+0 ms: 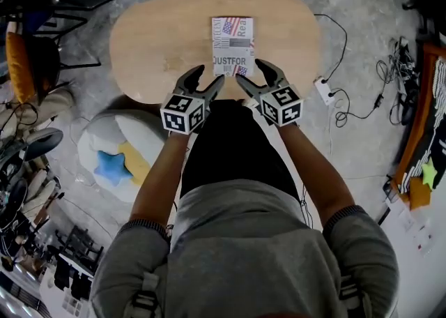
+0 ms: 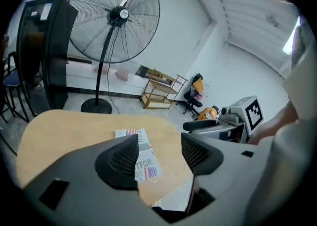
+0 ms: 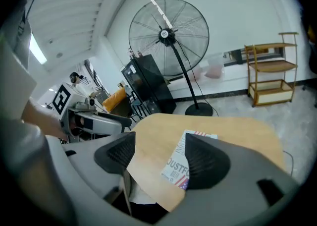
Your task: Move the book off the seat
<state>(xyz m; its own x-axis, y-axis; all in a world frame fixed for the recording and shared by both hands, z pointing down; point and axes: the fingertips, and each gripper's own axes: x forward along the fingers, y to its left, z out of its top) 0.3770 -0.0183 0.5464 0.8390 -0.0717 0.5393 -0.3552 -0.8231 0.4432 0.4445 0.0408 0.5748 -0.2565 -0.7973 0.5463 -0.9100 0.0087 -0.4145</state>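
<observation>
In the head view, both forearms reach straight forward, side by side, with sleeves pushed up near the elbows. The left claw (image 1: 209, 76) and right claw (image 1: 249, 72) tilt downward and lean slightly toward each other, their marker cubes facing up. Both hang over the near edge of the oval wooden counter (image 1: 150, 38). The book (image 1: 233, 46) lies flat on that counter, just beyond the claw tips, touched by neither.

In the left gripper view, the left claw (image 2: 158, 148) stands apart with nothing between its ribbed pads. The book (image 2: 146, 163) shows on the counter below, partly behind one jaw. A standing fan (image 2: 116, 14) rises behind the counter.

In the right gripper view, the right claw (image 3: 156, 153) is likewise spread and empty. The book (image 3: 176, 168) lies on the counter beneath it, partly covered by one jaw.
</observation>
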